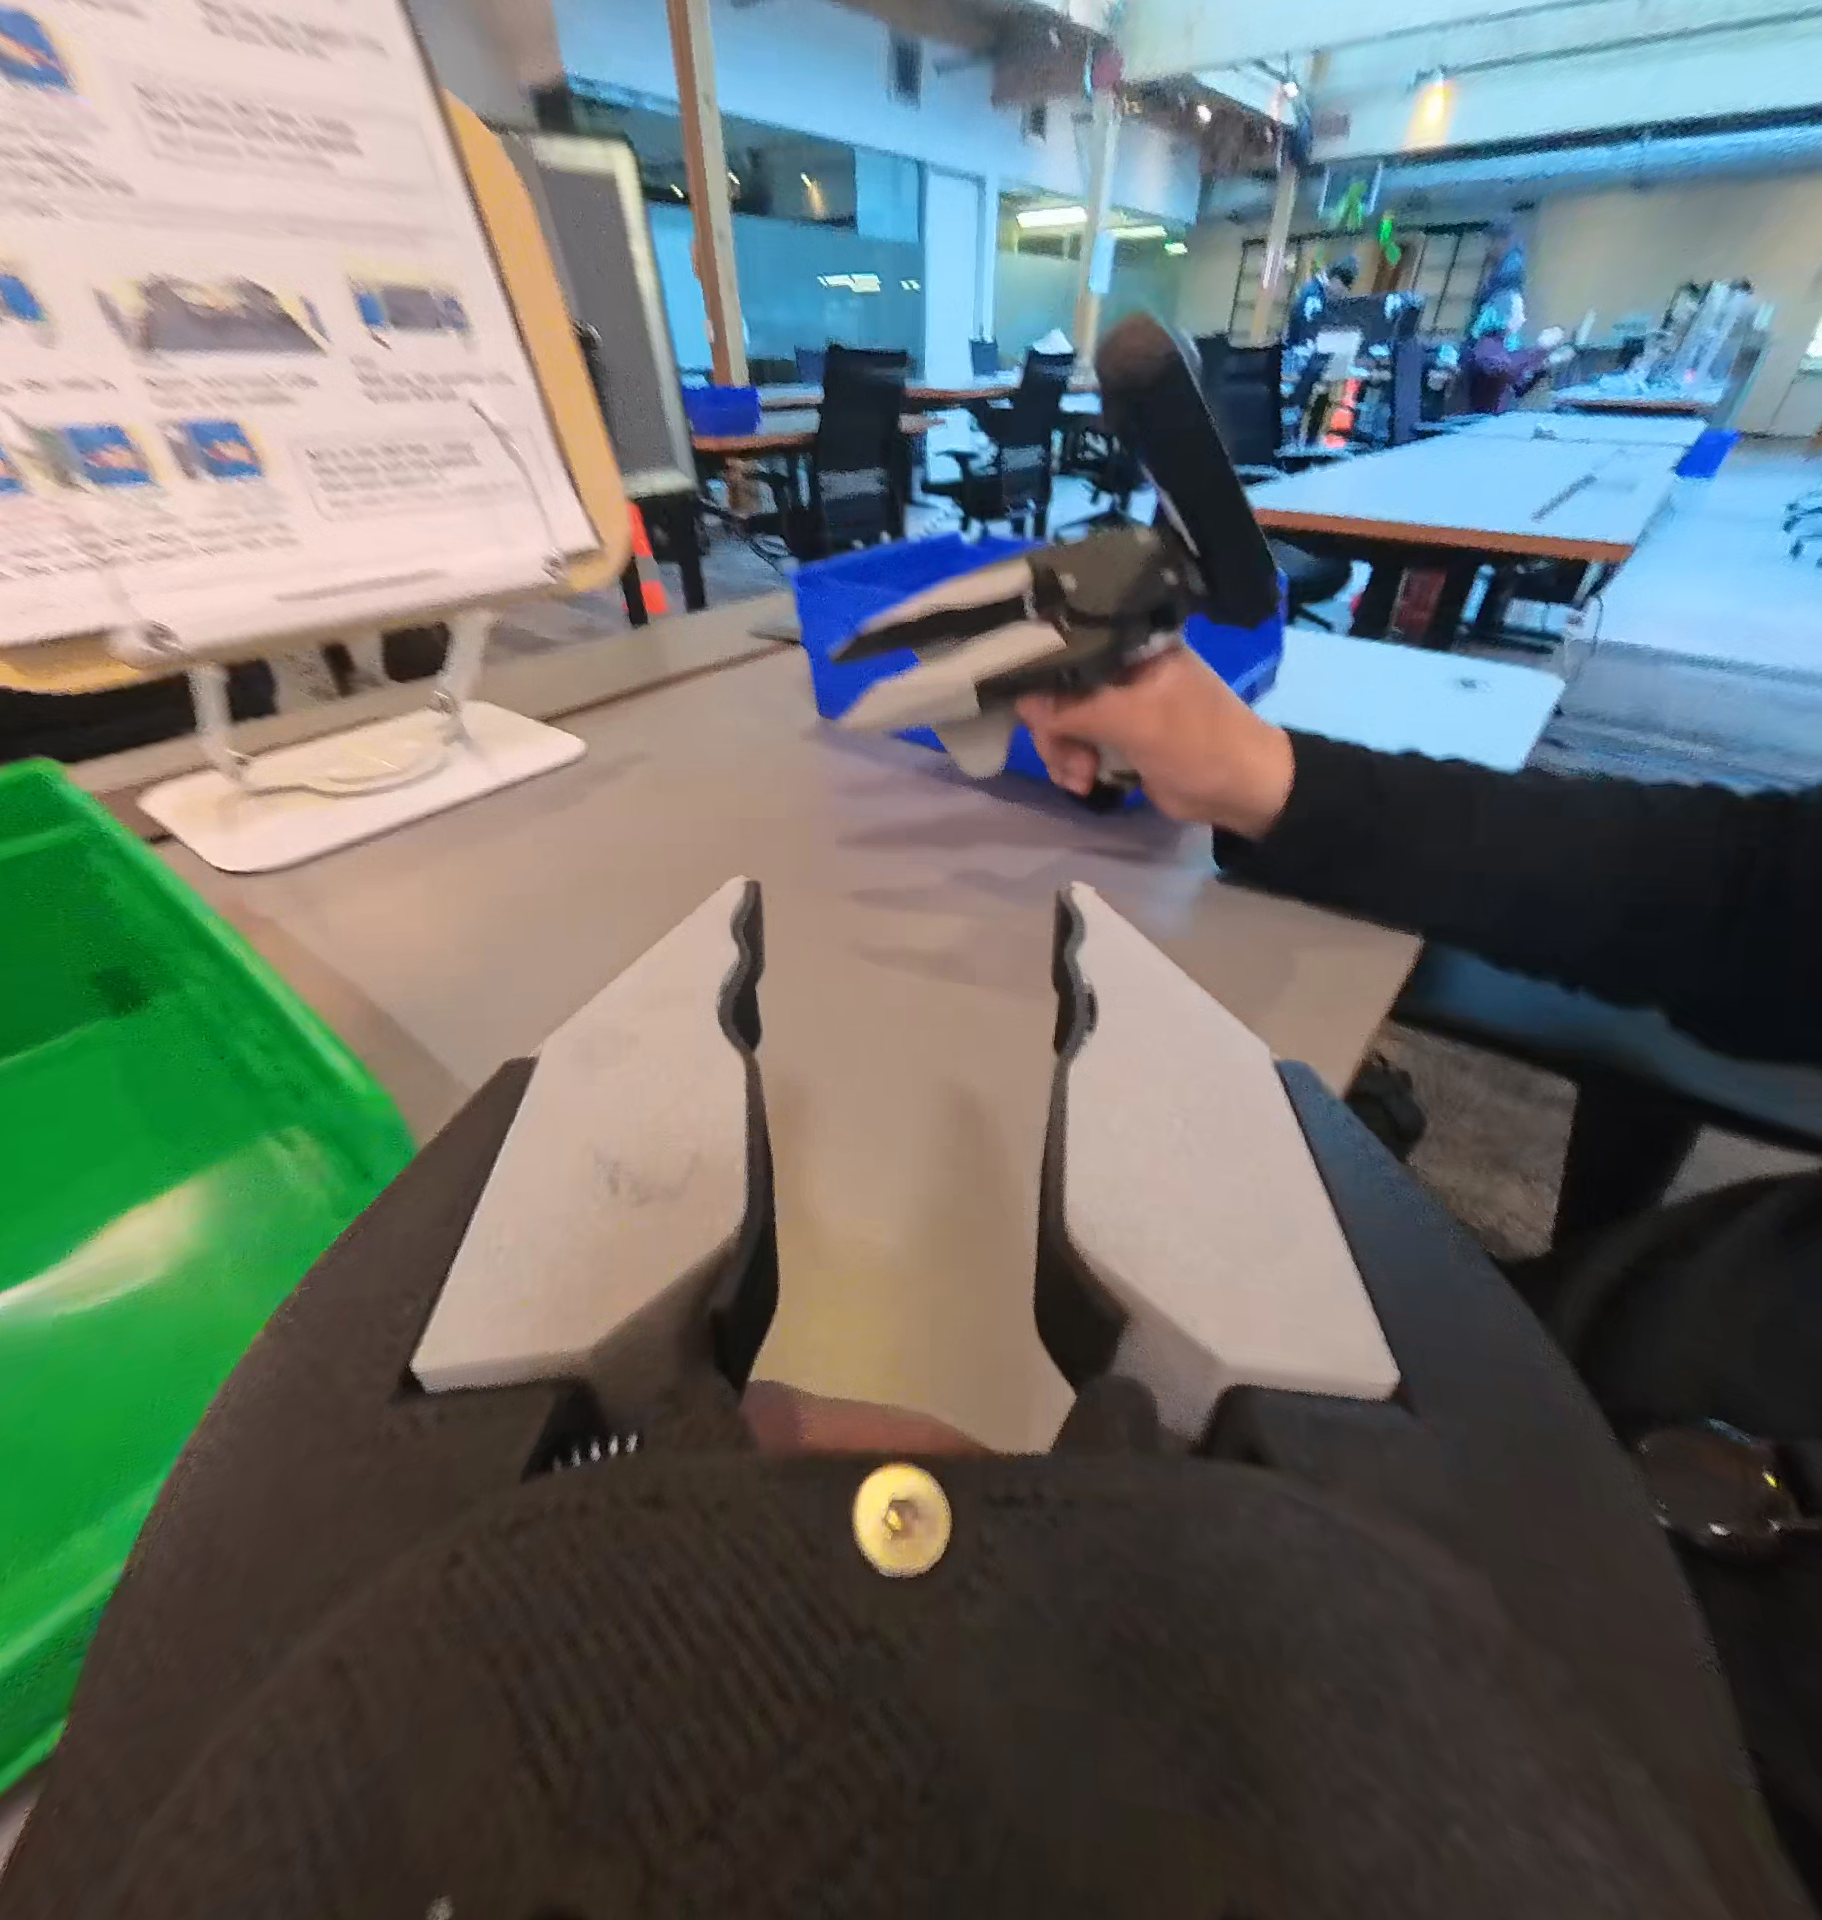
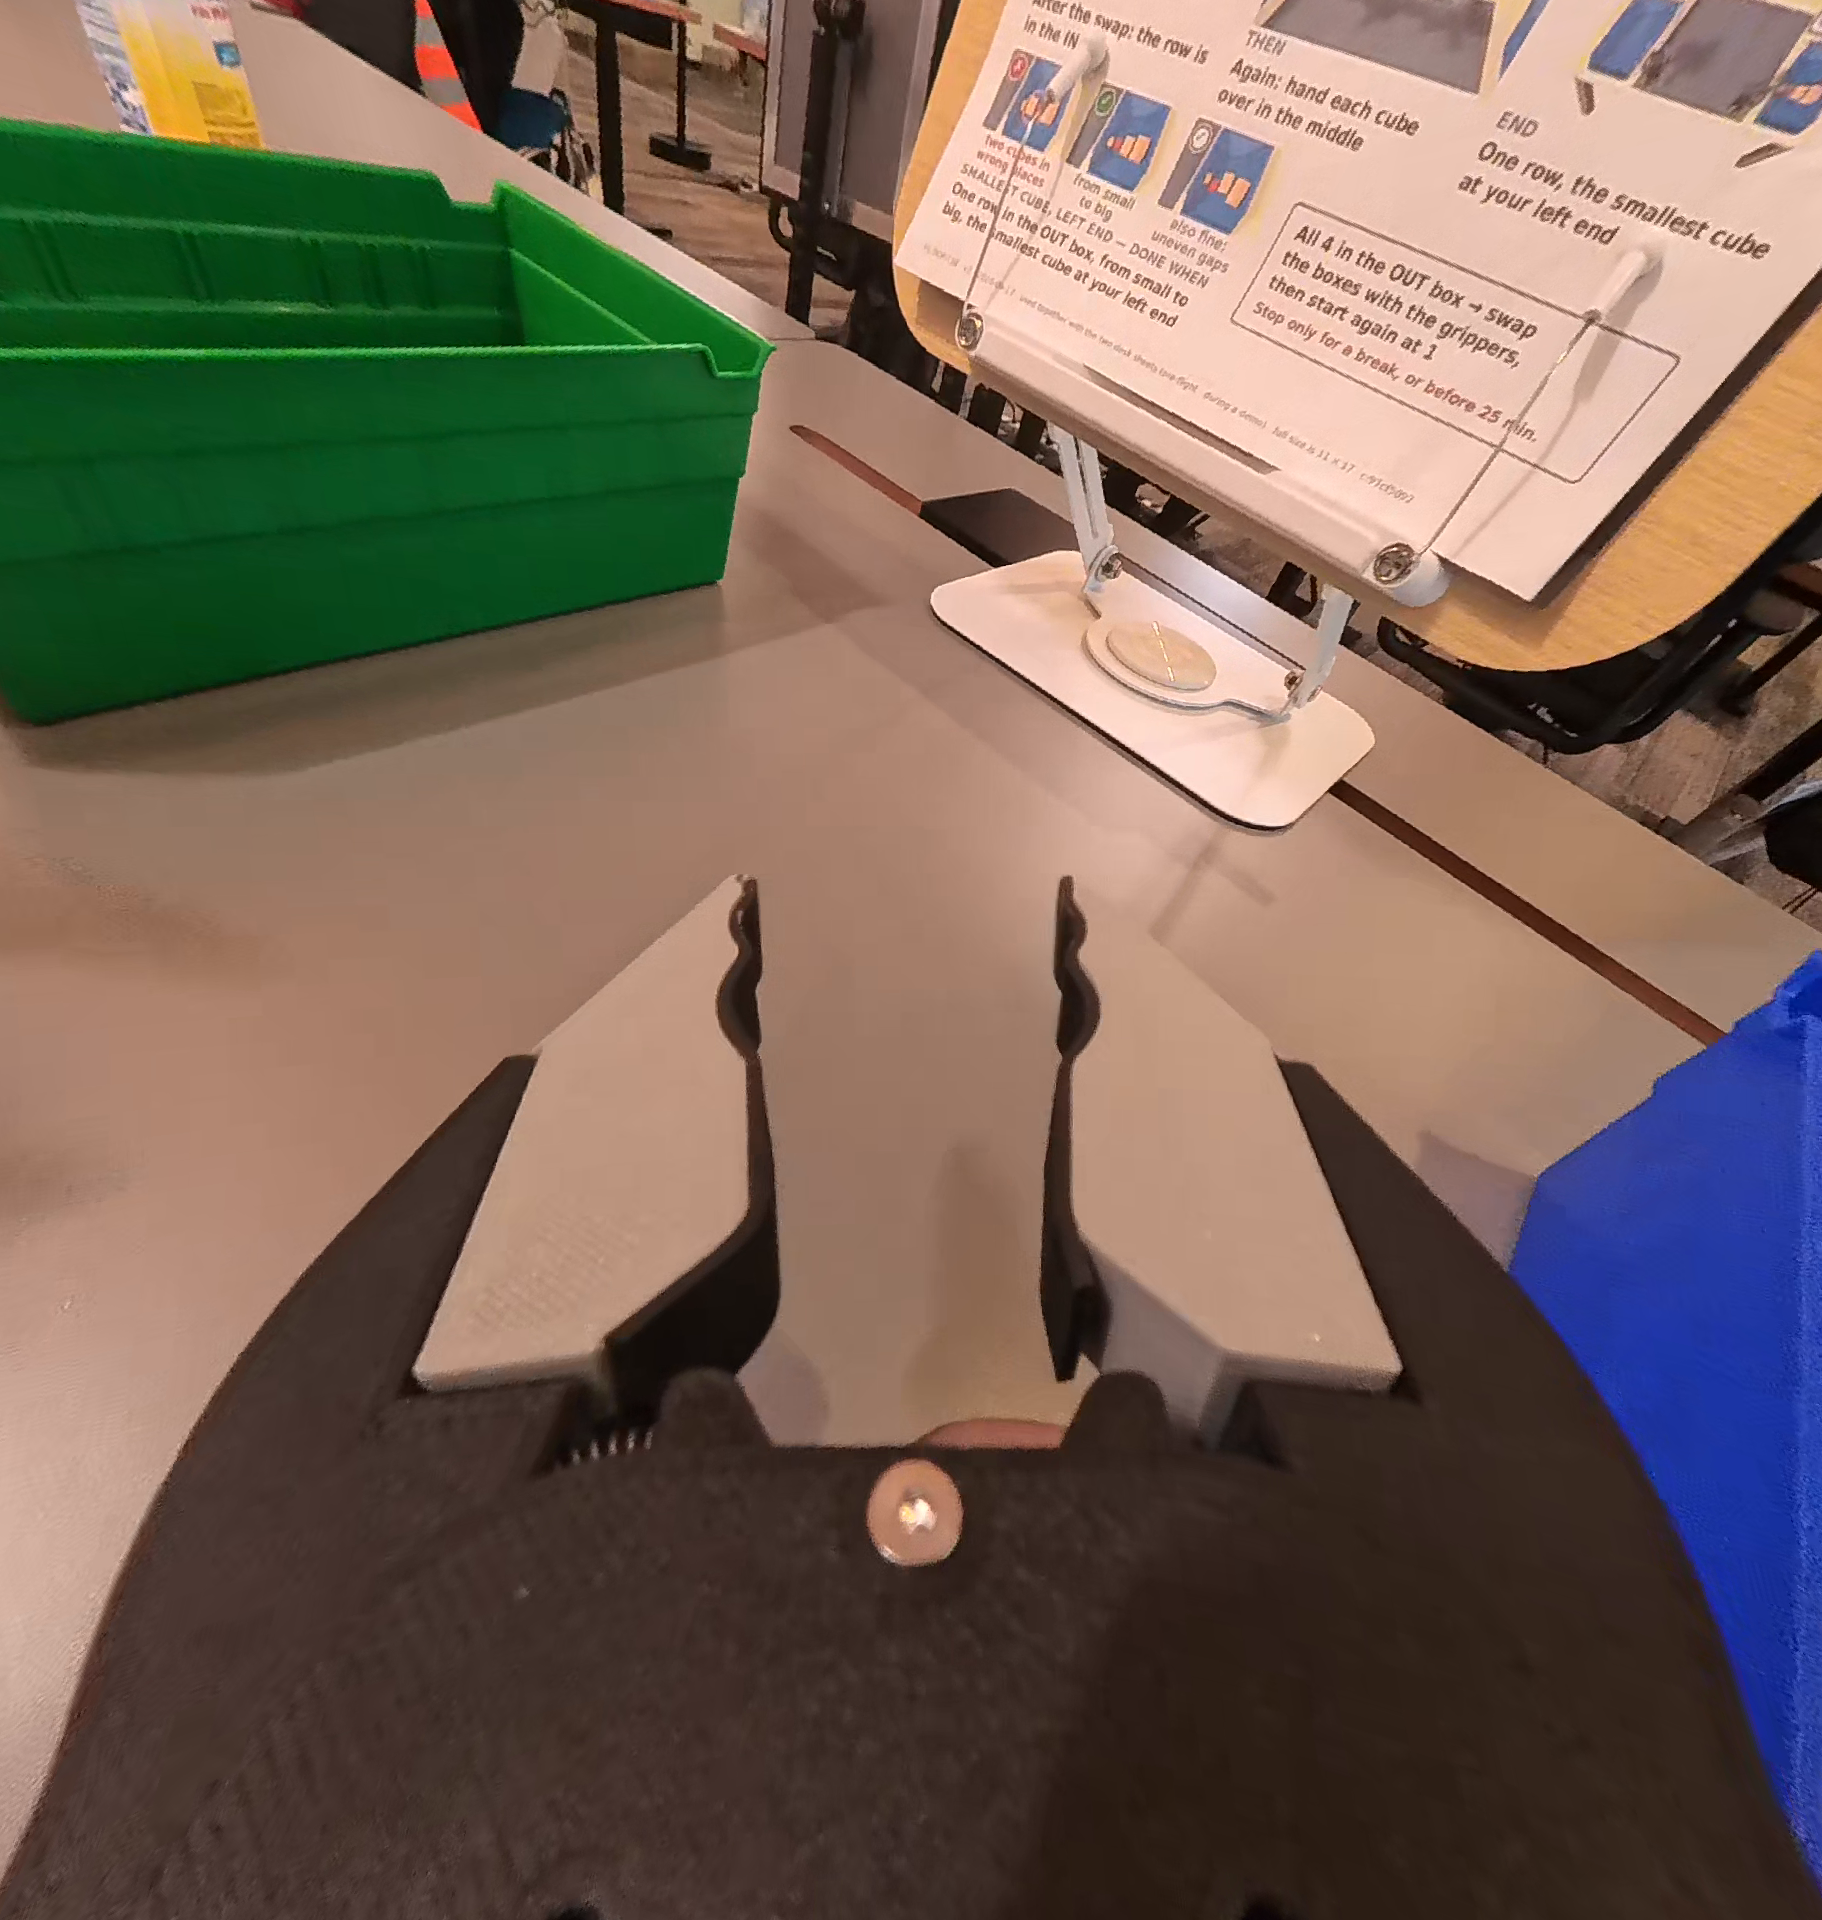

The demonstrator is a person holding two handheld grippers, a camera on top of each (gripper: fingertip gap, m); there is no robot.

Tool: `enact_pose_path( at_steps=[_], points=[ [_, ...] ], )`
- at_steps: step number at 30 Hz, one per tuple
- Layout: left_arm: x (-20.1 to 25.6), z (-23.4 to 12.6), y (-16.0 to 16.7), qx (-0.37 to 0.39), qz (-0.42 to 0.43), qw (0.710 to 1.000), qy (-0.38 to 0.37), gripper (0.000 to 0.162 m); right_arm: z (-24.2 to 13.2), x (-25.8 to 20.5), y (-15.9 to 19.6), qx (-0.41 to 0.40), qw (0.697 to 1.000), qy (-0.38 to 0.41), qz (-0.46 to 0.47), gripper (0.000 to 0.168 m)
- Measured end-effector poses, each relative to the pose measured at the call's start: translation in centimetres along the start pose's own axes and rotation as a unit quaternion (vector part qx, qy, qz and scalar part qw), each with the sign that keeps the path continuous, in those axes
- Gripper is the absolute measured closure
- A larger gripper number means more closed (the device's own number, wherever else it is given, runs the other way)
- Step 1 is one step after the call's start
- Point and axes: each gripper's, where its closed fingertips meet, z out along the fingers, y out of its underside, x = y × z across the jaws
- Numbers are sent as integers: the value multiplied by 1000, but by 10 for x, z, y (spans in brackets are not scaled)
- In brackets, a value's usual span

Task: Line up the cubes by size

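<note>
No cube shows in either view. My left gripper (image 1: 907,914) is open and empty above the grey table (image 1: 595,894), beside a green bin (image 1: 128,1122) at its left. My right gripper (image 2: 905,909) is open and empty over the grey table (image 2: 471,883). In the left wrist view the right gripper (image 1: 855,681) is held in a hand in front of a blue bin (image 1: 855,592), with its jaws apart. The blue bin (image 2: 1707,1403) stands close at the right of the right gripper. The green bin (image 2: 335,447) stands at the far left and its inside looks empty.
A tilted board with an instruction sheet (image 2: 1406,239) stands on a white stand (image 2: 1167,675) at the table's far edge; it also shows in the left wrist view (image 1: 232,312). A dark-sleeved arm (image 1: 1561,883) reaches in from the right. Office desks and chairs fill the background.
</note>
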Motion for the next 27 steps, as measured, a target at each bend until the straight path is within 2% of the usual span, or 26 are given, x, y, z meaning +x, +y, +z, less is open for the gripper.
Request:
enact_pose_path(
  at_steps=[3,7,12,14,17,20,27],
  points=[
    [-25,-12,-32,14,20,1000,-14,101,1,-3,1,-1,1000,-7,3,109],
    [-66,-19,-65,-9,65,998,-22,88,1,-7,0,1,1000,-18,4,105],
    [-116,-16,-71,-102,91,990,35,83,2,-11,0,-1,1000,-23,-3,104],
    [-145,-14,-63,-146,136,980,26,83,1,-12,-1,1,1000,-25,-4,104],
    [-177,-15,-34,-227,199,953,34,76,1,-14,-2,2,1000,-27,-6,104],
    [-200,-16,0,-301,210,929,43,76,1,-15,-2,1,1000,-27,-9,105],
    [-233,-25,56,-413,217,883,50,86,1,-19,-1,-3,999,-30,-20,105]
  ],
)
